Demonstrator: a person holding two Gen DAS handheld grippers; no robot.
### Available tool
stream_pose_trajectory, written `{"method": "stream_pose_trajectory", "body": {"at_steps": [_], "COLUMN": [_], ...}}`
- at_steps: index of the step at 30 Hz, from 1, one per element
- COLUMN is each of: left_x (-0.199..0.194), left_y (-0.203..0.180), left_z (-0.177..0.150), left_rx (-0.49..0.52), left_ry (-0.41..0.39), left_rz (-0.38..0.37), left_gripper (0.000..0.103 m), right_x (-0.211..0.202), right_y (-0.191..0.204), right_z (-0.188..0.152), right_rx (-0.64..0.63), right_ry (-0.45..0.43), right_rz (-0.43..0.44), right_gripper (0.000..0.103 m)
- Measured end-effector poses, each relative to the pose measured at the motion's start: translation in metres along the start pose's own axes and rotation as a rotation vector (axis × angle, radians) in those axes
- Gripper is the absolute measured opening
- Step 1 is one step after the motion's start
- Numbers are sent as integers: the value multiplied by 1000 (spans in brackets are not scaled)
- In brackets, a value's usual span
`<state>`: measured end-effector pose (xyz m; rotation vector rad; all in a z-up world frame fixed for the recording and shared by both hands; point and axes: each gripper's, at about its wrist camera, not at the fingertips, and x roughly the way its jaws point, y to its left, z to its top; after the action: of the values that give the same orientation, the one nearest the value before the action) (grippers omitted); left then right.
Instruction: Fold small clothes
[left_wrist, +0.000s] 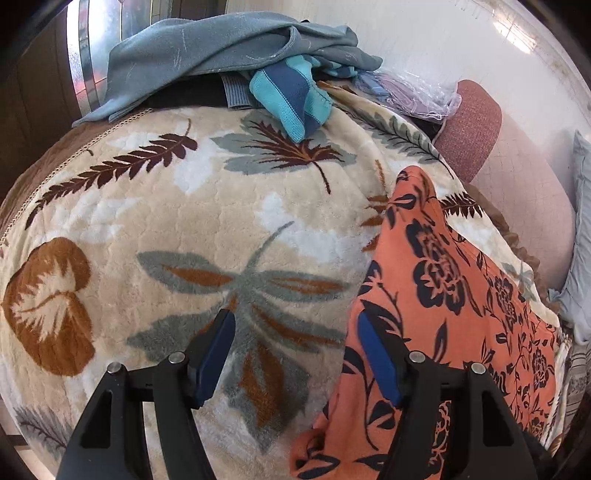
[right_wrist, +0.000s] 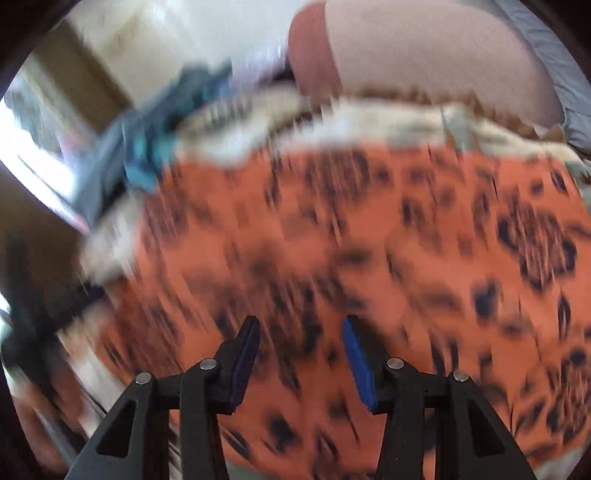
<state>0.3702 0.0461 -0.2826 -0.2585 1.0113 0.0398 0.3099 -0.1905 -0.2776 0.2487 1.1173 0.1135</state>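
An orange garment with a dark floral print (left_wrist: 443, 295) lies on the leaf-patterned blanket (left_wrist: 184, 221), at the right of the left wrist view. My left gripper (left_wrist: 295, 321) hovers open over the blanket, its right finger above the garment's left edge, with nothing between the pads. In the right wrist view, which is heavily blurred, the same orange garment (right_wrist: 351, 240) fills the middle. My right gripper (right_wrist: 301, 325) stands open above it, and no cloth shows between its blue pads (right_wrist: 356, 354).
A pile of clothes sits at the far edge of the blanket: a grey-blue garment (left_wrist: 207, 48) and a teal and navy striped piece (left_wrist: 291, 99). A clear plastic bag (left_wrist: 413, 92) and a pink bolster pillow (left_wrist: 517, 173) lie at the right. A dark wooden frame (left_wrist: 37, 92) stands at the left.
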Motion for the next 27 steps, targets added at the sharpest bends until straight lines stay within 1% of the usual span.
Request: {"method": "stream_pose_trajectory", "body": {"at_steps": [1, 2, 3, 4, 5, 6, 7, 8, 9, 10, 11, 12, 14, 16, 18, 21, 22, 24, 26, 27], "left_x": [0, 0, 1, -1, -6, -14, -22, -30, -37, -44, -50, -52, -53, -48, -46, -42, -37, -27, -27, -25], "left_y": [2, 5, 9, 14, 18, 22, 25, 26, 25, 23, 21, 20, 19, 18, 17, 14, 11, 4, -5, -8], "left_z": [-2, -5, -8, -12, -18, -27, -35, -43, -50, -57, -65, -71, -82, -91, -95, -96, -93, -89, -85, -82], "left_rx": [0, -4, -10, -18, -25, -38, -50, -56, -53, -47, -48, -54, -78, -116, -153, -213, -209, -194, -185, -177], "left_ry": [4, 5, 7, 10, 10, -2, -18, -38, -59, -78, -93, -93, -45, 26, 70, 89, 100, 116, 77, 73], "left_rz": [5, 17, 37, 57, 61, 49, 36, 25, 20, 18, 14, 9, -32, -70, -105, -111, -106, -70, -77, -101], "left_gripper": [70, 70, 70, 70, 70, 70, 70, 70, 70, 70, 70, 70, 70, 70, 70, 70, 71, 74, 74, 74], "right_x": [-8, -20, -34, -48, -64, -74, -81, -83, -78, -66, -48, -31, -37, -49, -56, -65, -71, -82, -92, -93], "right_y": [4, 7, 7, 3, -4, -11, -18, -26, -32, -40, -48, -57, -57, -56, -61, -64, -64, -62, -60, -59], "right_z": [-14, -22, -29, -34, -40, -45, -49, -53, -53, -52, -52, -51, -50, -50, -50, -53, -52, -50, -47, -44], "right_rx": [-54, -83, -75, -37, 14, 51, 75, 87, 89, 91, 105, 119, 116, 126, 150, 193, 192, 175, 167, 161], "right_ry": [-41, -73, -89, -121, -168, -205, -232, -244, -234, -204, -141, -66, -100, -78, -68, -103, -124, -157, -182, -192], "right_rz": [-30, -50, -48, -14, 46, 85, 105, 103, 90, 62, 28, 24, 36, 65, 98, 154, 168, 177, 198, 208], "right_gripper": [43, 43, 43, 43, 45, 45, 45, 46, 46, 46, 46, 47, 48, 48, 48, 48, 48, 48, 48, 48]}}
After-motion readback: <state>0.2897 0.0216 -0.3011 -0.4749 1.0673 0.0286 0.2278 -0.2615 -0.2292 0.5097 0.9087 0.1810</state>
